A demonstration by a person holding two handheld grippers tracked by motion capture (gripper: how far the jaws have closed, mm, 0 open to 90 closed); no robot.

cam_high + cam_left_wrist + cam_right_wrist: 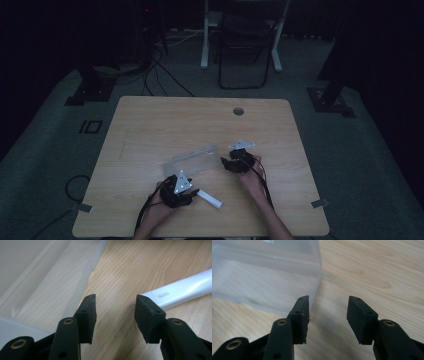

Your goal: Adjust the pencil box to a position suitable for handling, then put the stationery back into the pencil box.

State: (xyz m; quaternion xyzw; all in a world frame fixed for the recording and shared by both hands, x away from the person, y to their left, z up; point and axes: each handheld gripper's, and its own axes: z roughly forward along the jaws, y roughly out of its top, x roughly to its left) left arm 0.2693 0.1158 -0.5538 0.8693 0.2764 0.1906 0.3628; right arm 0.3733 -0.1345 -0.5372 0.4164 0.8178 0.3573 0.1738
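Clear plastic box (192, 159) lies on the wooden table (150, 130), between the two grippers. Left gripper (181, 192), near table's front edge: jaws apart, nothing between them; box just ahead and to its left (37, 277). White glue stick (210, 199) marked "GLOO" lies just to its right (180, 291). Right gripper (236, 162): jaws apart, empty, box end (262, 275) just beside its left jaw.

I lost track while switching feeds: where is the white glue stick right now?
In the high view the white glue stick lies flat on the wooden table near its front edge, just right of the left tongs, with the clear plastic box behind it.
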